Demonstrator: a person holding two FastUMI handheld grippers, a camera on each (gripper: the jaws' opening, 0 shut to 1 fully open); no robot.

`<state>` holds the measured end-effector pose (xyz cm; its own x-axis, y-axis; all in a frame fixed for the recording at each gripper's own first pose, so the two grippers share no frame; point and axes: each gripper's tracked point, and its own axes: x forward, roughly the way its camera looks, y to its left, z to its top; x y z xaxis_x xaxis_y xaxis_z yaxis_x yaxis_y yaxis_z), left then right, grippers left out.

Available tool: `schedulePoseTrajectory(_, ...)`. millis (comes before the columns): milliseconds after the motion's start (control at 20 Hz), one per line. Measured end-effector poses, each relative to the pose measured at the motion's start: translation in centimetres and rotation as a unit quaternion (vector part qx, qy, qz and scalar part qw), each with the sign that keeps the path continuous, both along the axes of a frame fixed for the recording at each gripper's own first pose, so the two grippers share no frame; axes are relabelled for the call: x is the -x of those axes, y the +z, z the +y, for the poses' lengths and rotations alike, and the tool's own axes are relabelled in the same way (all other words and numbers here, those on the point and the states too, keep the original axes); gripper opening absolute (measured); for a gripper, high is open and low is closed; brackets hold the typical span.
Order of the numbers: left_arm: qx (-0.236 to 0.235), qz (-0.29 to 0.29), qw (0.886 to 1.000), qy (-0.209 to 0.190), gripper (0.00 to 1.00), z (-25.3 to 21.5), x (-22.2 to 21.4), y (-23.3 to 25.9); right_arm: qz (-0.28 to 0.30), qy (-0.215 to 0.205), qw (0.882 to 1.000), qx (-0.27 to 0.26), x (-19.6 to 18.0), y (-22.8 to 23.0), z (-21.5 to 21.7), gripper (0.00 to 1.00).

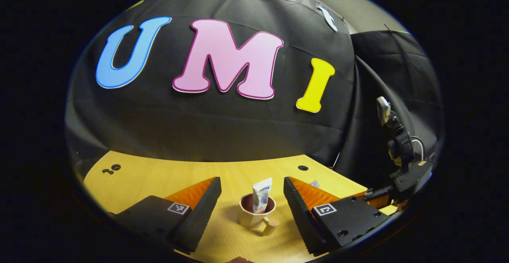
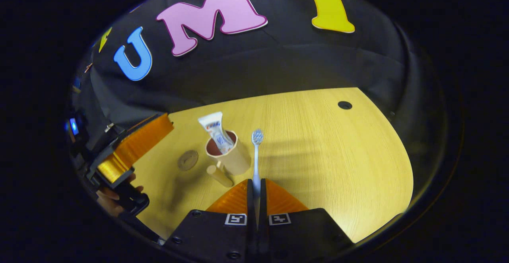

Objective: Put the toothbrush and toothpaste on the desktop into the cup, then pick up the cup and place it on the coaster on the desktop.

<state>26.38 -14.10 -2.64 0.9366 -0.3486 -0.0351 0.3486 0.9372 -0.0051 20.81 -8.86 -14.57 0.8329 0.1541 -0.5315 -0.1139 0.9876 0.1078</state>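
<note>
The toothbrush (image 2: 256, 157) stood bristles-up, its handle clamped between the closed jaws of the right gripper (image 2: 257, 189), just beside the cup (image 2: 234, 160) on the wooden desktop (image 2: 338, 163). The cup held the toothpaste (image 2: 216, 134) leaning upright inside it, and a round flat disc, probably the coaster (image 2: 187, 160), lay near its other side. The left gripper (image 1: 252, 199) hung with jaws wide apart, the cup seen between its fingers but untouched.

- Cup (image 2: 230, 155): one, with one handle (image 2: 219, 175)
- Toothpaste tube (image 2: 216, 132): one
- Toothbrush (image 2: 256, 157): one
- Coaster (image 2: 187, 159): one, round
- Table (image 2: 338, 167): one
- Grippers: two — right gripper (image 2: 256, 189), left gripper (image 1: 252, 203)
</note>
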Motion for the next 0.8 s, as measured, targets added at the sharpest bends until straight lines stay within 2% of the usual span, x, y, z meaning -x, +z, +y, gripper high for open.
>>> schedulePoseTrajectory(350,0.04,0.019,0.998,0.05,0.98,3.1,5.1,0.6,-0.084,0.021,0.995,-0.043,-4.2,5.2,3.8,0.05)
schedulePoseTrajectory(550,0.091,0.048,0.993,0.057,0.98,3.6,7.3,-0.5,-0.148,0.018,0.987,-0.061,-6.7,7.1,4.9,0.05)
schedulePoseTrajectory(800,0.083,0.059,0.992,0.07,0.97,4.6,8.9,-1.9,-0.199,0.003,0.976,-0.088,-8.9,7.7,6.1,0.05)
